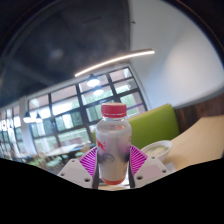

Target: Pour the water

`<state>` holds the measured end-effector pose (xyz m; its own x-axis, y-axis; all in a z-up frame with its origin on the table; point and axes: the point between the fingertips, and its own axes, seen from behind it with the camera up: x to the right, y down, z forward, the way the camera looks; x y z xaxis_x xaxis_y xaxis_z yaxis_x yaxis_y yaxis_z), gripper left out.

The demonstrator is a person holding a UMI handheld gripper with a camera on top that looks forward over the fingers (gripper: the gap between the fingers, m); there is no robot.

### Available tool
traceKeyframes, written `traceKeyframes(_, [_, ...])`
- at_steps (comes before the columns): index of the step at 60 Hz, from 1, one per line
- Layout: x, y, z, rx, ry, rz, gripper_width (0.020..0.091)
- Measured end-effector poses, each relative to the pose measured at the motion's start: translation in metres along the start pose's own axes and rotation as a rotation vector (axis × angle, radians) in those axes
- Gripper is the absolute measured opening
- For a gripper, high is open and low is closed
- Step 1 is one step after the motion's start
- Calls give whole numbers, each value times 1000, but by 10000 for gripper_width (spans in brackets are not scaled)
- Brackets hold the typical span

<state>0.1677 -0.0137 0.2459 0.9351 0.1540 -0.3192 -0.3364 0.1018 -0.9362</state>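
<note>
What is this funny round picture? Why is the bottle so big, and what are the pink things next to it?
This picture comes from a small camera that rides on a hand-held tool with two fingers, a bit like kitchen tongs. A person carries it, and the camera looks forward along the fingers, so whatever they grab looks very big. The lens bends things, which is why the picture looks round and tilted.

The pink things are soft pads on the inside of the fingers. They are part of the tool. They press on both sides of the bottle, so the tongs are holding it. The bottle is clear, with a red cap.

Beyond the bottle you can see a white bowl on a table, a green seat, big windows and a long ceiling lamp.
</note>
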Motion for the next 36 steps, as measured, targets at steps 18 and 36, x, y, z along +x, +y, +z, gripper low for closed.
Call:
traceKeyframes(18, [188,127,-6,-251,216,-311,405])
traceKeyframes(36, [212,137,19,-338,310,-335,406])
